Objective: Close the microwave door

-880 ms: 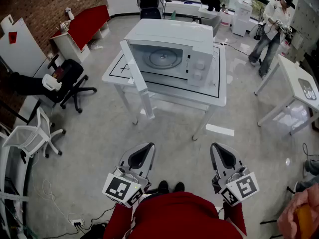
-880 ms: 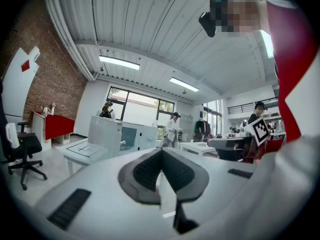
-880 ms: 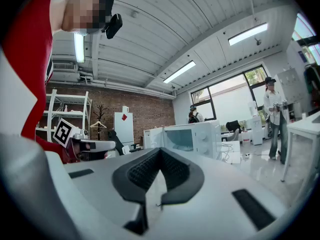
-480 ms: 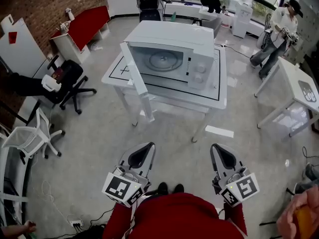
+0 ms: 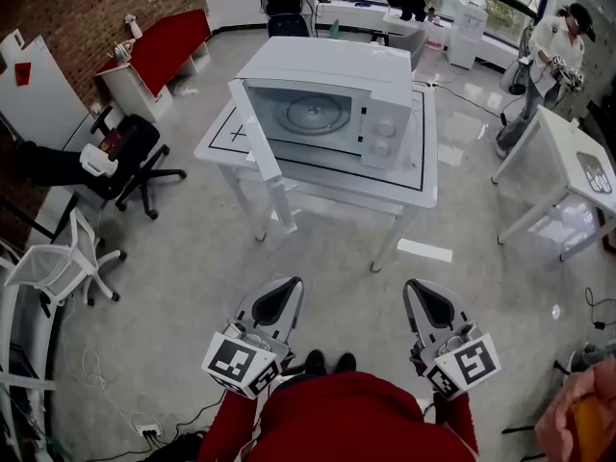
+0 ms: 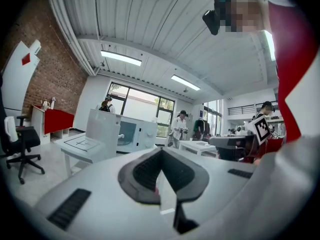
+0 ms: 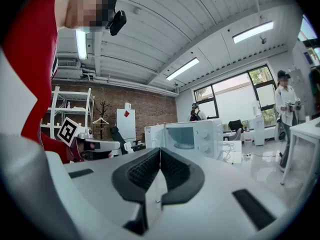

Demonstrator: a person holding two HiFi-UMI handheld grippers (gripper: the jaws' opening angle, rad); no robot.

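A white microwave (image 5: 332, 99) stands on a white table (image 5: 409, 192) across the floor from me. Its door (image 5: 255, 133) is swung wide open toward the left, and the glass turntable shows inside. Both grippers hang low near my body, far short of the table and pointing level at it. The left gripper (image 5: 291, 282) is shut with nothing in it, and so is the right gripper (image 5: 413, 285). The left gripper view has the microwave (image 6: 135, 133) and its open door (image 6: 102, 129) past the closed jaws. In the right gripper view the microwave (image 7: 195, 135) shows the same way.
A black office chair (image 5: 135, 152) and a white chair (image 5: 58, 263) stand to the left. Another white table (image 5: 568, 152) stands at right, with a person (image 5: 553, 51) behind it. A red cabinet (image 5: 164, 46) lines the brick wall. Cables (image 5: 144, 422) lie near my feet.
Both grippers and the microwave door are where they were. The person at the back right has stepped further right.
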